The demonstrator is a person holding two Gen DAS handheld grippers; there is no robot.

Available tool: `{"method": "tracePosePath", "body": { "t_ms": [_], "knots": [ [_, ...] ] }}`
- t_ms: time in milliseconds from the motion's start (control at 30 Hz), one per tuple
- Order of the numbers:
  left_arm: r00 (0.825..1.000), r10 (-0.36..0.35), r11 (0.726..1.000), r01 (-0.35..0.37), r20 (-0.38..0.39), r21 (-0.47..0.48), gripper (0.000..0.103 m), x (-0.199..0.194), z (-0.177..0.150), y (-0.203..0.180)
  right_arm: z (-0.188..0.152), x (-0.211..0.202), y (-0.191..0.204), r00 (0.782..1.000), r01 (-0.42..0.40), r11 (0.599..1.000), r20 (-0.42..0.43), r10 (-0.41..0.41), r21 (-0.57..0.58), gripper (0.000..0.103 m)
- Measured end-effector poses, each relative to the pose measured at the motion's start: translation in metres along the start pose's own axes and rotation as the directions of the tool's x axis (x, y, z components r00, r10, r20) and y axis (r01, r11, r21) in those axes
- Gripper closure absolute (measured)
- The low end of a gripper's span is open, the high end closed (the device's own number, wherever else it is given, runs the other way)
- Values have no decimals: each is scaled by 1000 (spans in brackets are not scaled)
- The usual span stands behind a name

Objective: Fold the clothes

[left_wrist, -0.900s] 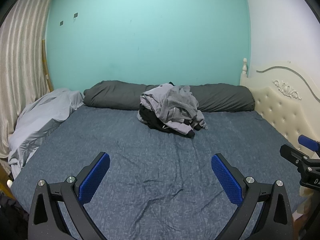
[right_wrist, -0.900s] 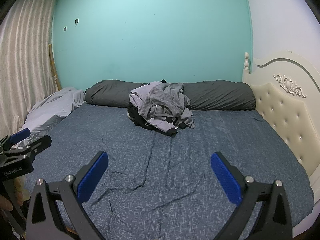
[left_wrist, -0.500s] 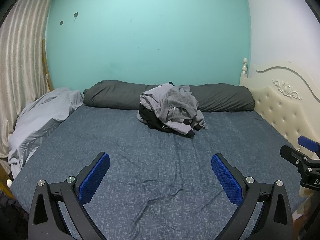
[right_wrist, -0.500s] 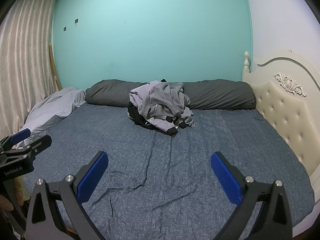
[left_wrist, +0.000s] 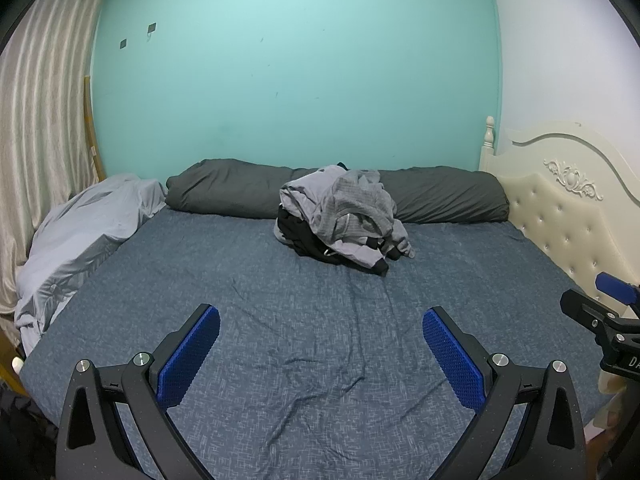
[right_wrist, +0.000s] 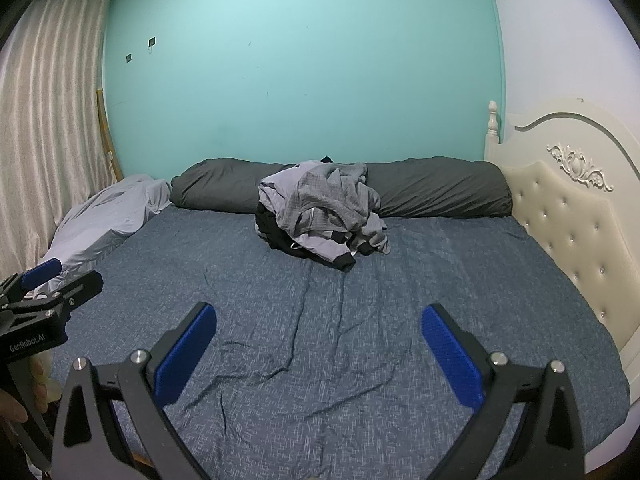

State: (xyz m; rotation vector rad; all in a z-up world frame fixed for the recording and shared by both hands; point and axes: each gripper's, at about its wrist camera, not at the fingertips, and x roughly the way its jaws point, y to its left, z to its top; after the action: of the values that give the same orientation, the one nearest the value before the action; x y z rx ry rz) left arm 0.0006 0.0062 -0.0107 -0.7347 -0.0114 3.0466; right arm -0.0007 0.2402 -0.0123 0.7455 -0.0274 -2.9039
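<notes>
- Left gripper [left_wrist: 321, 344] and right gripper [right_wrist: 319, 340] hover empty, fingers spread wide, over the blue-grey bedsheet [left_wrist: 320, 360].
- The tangled heap of grey and black clothes [left_wrist: 342, 216] lies well apart, against the long dark-grey bolster [left_wrist: 444, 196].
- Risk: a pinch may catch several tangled garments, or sheet.

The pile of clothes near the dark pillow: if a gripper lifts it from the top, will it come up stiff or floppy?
Probably floppy: the pile of clothes is crumpled, with soft folds. Likely only the top grey garment rises, since the pieces lie loosely tangled. Sleeves would probably dangle.
</notes>
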Motion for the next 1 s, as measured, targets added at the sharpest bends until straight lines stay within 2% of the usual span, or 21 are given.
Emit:
{"method": "tracePosePath", "body": {
  "t_ms": [1000],
  "knots": [
    [1000,-19,1000,19,2,-4,0,-5,11,8,8,1,6,1000,-5,1000,-4,5,-8,0]
  ]
}}
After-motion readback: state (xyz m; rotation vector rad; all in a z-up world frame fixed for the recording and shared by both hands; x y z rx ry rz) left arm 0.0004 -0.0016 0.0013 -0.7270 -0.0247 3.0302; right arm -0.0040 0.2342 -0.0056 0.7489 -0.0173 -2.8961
